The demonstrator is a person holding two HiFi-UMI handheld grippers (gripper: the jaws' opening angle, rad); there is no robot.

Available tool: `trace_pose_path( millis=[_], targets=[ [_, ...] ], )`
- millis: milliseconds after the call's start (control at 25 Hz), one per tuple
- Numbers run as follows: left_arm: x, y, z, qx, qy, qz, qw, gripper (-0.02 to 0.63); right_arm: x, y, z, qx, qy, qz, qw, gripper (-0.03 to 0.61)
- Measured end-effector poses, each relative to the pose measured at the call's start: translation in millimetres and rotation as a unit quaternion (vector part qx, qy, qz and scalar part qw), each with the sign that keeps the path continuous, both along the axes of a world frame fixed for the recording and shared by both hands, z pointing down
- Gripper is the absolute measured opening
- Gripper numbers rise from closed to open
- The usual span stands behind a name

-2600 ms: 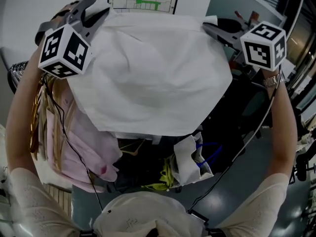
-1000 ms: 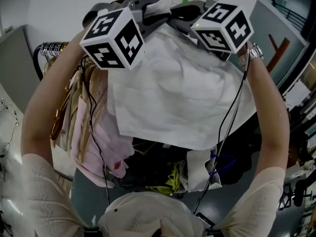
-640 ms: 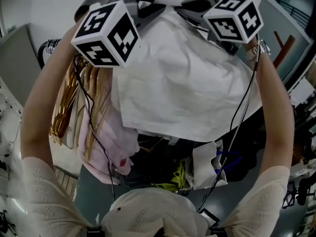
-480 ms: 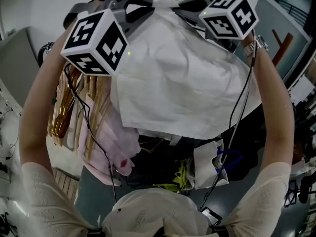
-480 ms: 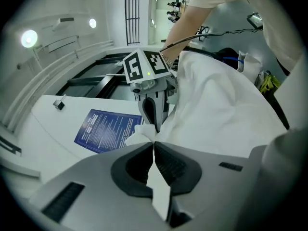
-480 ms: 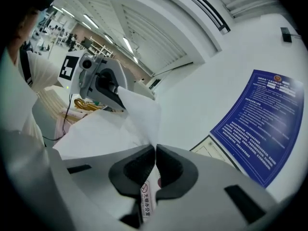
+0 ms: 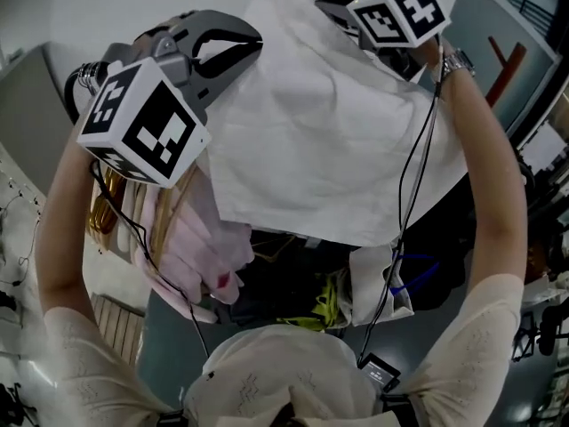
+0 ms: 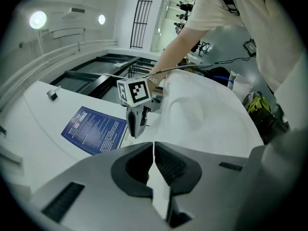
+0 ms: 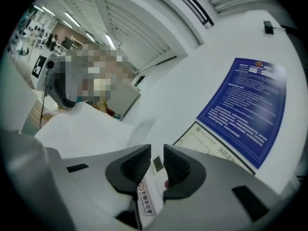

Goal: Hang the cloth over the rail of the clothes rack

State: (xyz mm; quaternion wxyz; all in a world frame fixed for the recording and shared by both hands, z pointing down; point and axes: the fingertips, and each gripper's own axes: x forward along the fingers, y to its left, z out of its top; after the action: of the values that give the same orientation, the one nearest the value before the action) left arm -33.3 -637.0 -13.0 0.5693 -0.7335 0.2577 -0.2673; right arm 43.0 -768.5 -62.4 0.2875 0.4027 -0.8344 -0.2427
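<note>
Left gripper [image 8: 154,174], right gripper [image 9: 155,170] both clamped on white cloth [image 7: 329,149], thin edge only; jerk toward rack rail [image 7: 80,74] and your pinch may slip.

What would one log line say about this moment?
left gripper: jaws shut on cloth | right gripper: jaws shut on cloth | cloth: held up, spread between them
</note>
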Motion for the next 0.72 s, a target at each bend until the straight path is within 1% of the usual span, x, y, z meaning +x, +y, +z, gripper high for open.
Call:
trace_pose_path(
  millis=[80,120,200,280,320,400,480,600,640,720],
  targets=[
    [3,-5,6,0.001,-0.005,-0.005,1.0000,0.017,14,0,-16,0.034,-0.031,0.023,0.999,0.071],
    [2,-7,7,0.002,-0.004,-0.005,1.0000,0.017,19,6,-26,0.046,-0.053,0.021,0.997,0.071],
    [2,-9,7,0.005,-0.001,-0.006,1.0000,0.017,22,29,-45,0.055,-0.100,-0.004,0.993,0.071],
    [3,-10,6,0.014,0.000,-0.010,0.9999,0.017,25,57,-62,0.067,-0.132,-0.011,0.989,0.069],
    [4,-10,5,0.019,0.001,-0.012,0.9997,0.017,27,71,-68,0.077,-0.137,-0.005,0.988,0.069],
    [6,-12,4,0.026,0.005,-0.018,0.9995,0.016,30,98,-72,0.094,-0.132,0.014,0.987,0.069],
    [7,-11,3,0.026,0.011,-0.020,0.9994,0.016,32,124,-65,0.094,-0.136,0.030,0.986,0.067],
    [4,-9,-1,0.026,0.036,-0.027,0.9986,0.017,38,157,-48,0.089,-0.162,0.051,0.981,0.043],
    [3,-9,-3,0.030,0.051,-0.033,0.9977,0.017,39,168,-41,0.090,-0.170,0.053,0.980,0.037],
    [-2,-9,-9,0.053,0.090,-0.050,0.9933,0.017,41,188,-26,0.092,-0.184,0.048,0.977,0.024]
  ],
)
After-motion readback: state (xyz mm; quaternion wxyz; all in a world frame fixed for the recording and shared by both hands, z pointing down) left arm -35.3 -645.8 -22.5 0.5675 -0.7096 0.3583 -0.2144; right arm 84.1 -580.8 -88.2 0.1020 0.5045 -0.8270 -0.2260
